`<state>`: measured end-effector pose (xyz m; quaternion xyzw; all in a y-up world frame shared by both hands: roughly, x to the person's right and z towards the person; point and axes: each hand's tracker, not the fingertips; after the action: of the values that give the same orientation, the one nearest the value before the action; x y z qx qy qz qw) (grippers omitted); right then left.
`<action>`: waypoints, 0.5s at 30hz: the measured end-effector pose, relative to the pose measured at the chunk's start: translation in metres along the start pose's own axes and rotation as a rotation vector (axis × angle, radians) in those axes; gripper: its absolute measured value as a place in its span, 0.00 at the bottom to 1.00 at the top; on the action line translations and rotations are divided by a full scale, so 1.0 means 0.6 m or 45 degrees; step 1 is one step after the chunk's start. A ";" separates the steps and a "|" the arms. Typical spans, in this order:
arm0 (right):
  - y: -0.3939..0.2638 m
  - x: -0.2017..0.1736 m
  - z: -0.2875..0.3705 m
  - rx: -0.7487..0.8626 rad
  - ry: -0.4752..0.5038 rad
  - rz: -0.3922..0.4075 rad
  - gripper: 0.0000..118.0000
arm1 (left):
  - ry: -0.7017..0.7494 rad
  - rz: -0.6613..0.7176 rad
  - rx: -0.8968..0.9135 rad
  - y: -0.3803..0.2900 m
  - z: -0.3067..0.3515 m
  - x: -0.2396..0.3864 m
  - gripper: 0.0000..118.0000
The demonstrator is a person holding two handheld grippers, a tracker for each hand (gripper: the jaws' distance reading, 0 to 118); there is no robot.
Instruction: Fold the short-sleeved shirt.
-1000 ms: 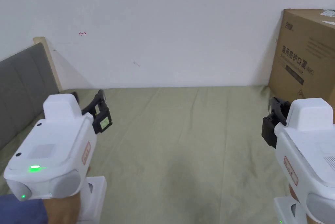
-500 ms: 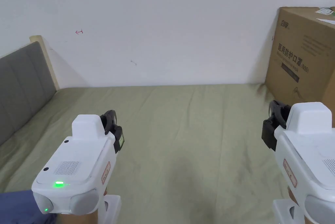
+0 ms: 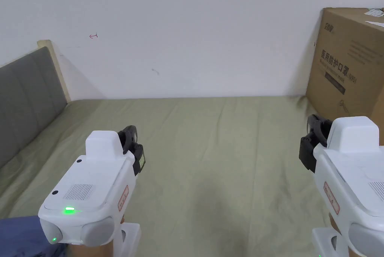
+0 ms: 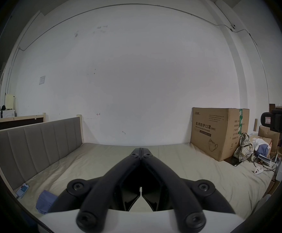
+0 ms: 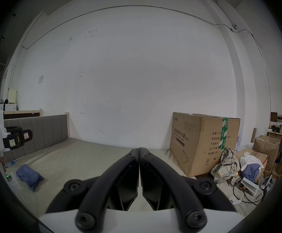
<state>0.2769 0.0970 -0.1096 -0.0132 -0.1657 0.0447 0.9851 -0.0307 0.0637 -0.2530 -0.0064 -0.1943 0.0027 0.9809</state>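
Far left: grey headboard (image 3: 26, 96), phone (image 4: 22, 189) flat on the bed (image 3: 210, 149) at its foot.

Short-sleeved shirt (image 5: 28, 176): blue, lying on the bed's left side as a compact bundle, just beside the phone, below and to the left of the left gripper. Touched by neither gripper. Looks bundled or already folded, can't tell which from here.

Left gripper (image 3: 131, 137): the only real change. A second ago up beside the headboard. Half a second ago pulled in toward the body, lower and nearer the middle of the bed. Since then near enough static. In the left gripper view, tips pressed together, nothing pinched, pointing at the far wall over bare sheet.

Mid bed: bare olive sheet, a few creases, no garment laid out.

Right gripper (image 3: 315, 126): same spot across all three head pictures, apart from slight camera drift. In the right gripper view, tips together with only a hairline slit, nothing held.

Far right: cardboard box (image 3: 348, 66) on the bed's end, heap of clothes (image 5: 225, 164) beside it, well apart from both grippers.

Read: both tools level, symmetric, empty, parked in a neutral pose. Either fold finished and hands withdrawn, or nothing started yet. If not started: reach left for the bundle and spread it on the bare middle.
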 end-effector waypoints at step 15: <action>0.001 0.001 0.002 -0.002 -0.001 -0.006 0.00 | -0.014 -0.001 -0.009 -0.001 -0.002 0.002 0.00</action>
<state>0.2771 0.0976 -0.1080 -0.0135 -0.1662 0.0422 0.9851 -0.0292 0.0632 -0.2537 -0.0096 -0.1996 0.0019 0.9798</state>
